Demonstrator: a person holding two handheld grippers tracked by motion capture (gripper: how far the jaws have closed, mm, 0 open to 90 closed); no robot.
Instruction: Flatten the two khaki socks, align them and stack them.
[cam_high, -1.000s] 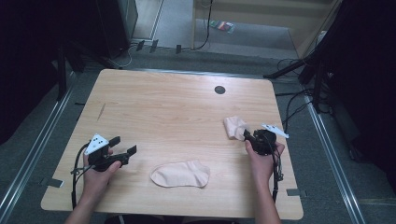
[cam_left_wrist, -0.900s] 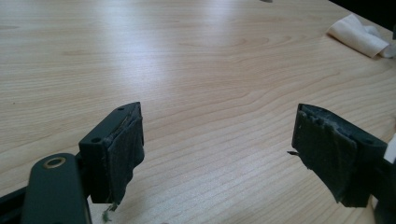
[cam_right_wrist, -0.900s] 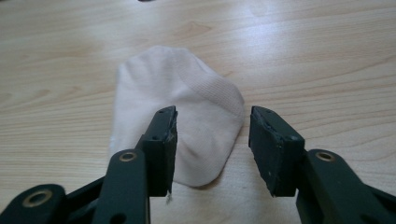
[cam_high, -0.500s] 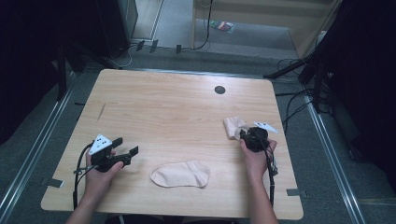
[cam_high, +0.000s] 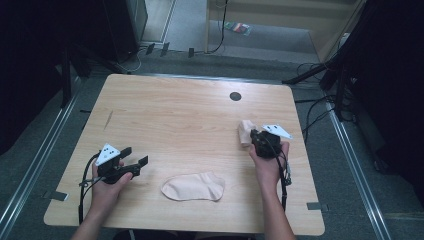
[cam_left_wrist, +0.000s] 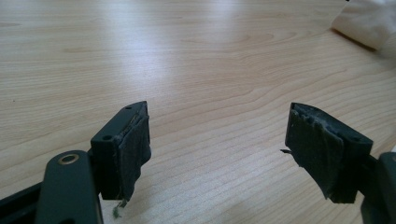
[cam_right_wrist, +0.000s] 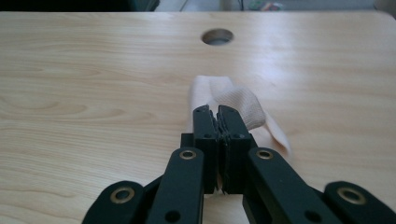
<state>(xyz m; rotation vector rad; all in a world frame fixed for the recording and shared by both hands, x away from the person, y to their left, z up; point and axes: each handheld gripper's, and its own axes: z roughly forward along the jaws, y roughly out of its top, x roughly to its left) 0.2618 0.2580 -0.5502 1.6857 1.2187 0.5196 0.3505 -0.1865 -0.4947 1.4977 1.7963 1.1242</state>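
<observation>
A pale peach sock (cam_high: 193, 186) lies flat near the table's front edge, between the two hands. A second peach sock (cam_high: 245, 131) is bunched up at the right, and my right gripper (cam_high: 255, 136) is shut on its near edge. In the right gripper view the jaws (cam_right_wrist: 218, 112) press together on the fabric, and the rest of the sock (cam_right_wrist: 233, 100) humps up just beyond them. My left gripper (cam_high: 136, 155) hovers low over bare wood at the front left, open, with nothing between its fingers (cam_left_wrist: 217, 140). A bit of pale sock (cam_left_wrist: 369, 23) shows far off in the left gripper view.
The wooden table (cam_high: 170, 110) has a round cable hole (cam_high: 235, 96) near its far edge, beyond the bunched sock. Cables trail from both grippers toward the front edge. Dark floor, rails and stands surround the table.
My right gripper has shifted slightly left and away, the bunched sock moving with it. The left gripper has hardly moved and stays open.
</observation>
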